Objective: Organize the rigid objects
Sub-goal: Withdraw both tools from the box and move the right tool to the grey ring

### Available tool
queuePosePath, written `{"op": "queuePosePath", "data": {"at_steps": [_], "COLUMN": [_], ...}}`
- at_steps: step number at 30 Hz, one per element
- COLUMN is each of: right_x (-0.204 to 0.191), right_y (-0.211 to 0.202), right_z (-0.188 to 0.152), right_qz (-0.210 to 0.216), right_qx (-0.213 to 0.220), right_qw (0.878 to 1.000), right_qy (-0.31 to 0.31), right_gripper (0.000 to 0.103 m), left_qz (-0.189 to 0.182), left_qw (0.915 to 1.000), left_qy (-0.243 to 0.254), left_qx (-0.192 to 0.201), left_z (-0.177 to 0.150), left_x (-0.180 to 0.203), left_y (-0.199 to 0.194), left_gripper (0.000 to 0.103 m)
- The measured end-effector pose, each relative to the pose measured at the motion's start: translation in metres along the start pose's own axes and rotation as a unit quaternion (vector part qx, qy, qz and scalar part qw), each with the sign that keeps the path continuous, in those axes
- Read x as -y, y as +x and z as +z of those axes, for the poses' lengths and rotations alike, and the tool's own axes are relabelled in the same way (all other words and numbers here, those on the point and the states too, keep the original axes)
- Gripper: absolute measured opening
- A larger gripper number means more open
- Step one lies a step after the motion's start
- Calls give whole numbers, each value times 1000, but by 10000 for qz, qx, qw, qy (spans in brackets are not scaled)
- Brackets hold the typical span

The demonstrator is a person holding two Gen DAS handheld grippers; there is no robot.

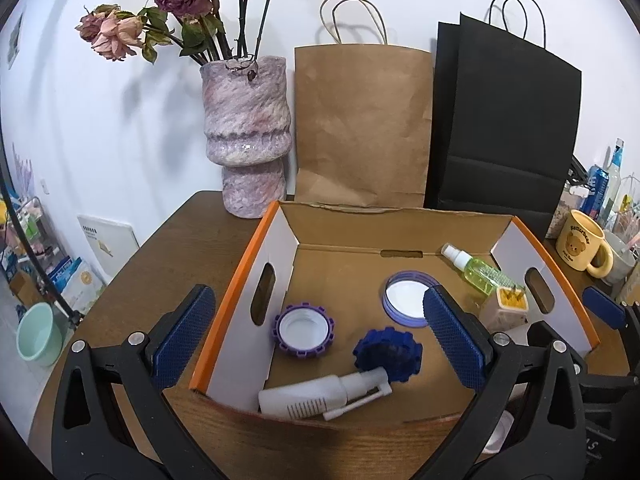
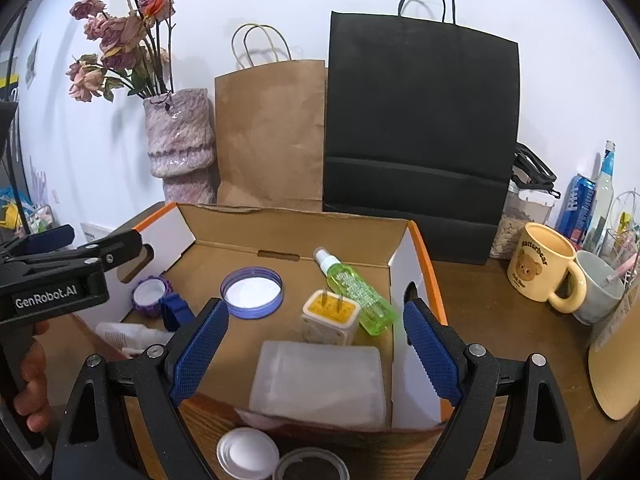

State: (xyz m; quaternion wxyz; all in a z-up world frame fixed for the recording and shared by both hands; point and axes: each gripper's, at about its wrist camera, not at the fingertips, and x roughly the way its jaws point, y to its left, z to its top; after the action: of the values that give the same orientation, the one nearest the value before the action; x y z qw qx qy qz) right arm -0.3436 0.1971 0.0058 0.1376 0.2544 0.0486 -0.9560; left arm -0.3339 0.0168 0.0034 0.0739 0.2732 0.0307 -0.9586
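cardboard box (image 2: 416,280): holds frosted plastic case (image 2: 320,380) at near wall. likely light, stiff, slick; best gripped across short sides. right gripper (image 2: 316,354) wide open, empty; left gripper (image 1: 316,340) likewise.

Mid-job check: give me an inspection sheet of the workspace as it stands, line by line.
Surface: brown wooden table, box set on it.
Job's things: cardboard box holds a white spray bottle, purple ring cap, blue gear piece, round lid, green spray bottle, plug adapter, frosted container. White cap and jar rim sit outside, in front.
Clutter: vase, paper bags, mugs, bottles.
Grippers: left tongs and right tongs open, empty.
Cables: nothing seen.
Surroundings: white wall.
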Motion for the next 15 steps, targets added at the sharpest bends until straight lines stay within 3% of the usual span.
{"op": "queuePosePath", "data": {"at_steps": [15], "right_x": [7], "right_y": [-38], "right_z": [-29], "right_qz": [7], "right_qx": [-23], "right_qw": [10000], "right_qy": [14], "right_gripper": [93], "left_qz": [-225], "left_qw": [9995], "left_qy": [236], "left_qx": [-56], "left_z": [-37], "left_x": [8], "left_y": [-36], "left_gripper": [103]}}
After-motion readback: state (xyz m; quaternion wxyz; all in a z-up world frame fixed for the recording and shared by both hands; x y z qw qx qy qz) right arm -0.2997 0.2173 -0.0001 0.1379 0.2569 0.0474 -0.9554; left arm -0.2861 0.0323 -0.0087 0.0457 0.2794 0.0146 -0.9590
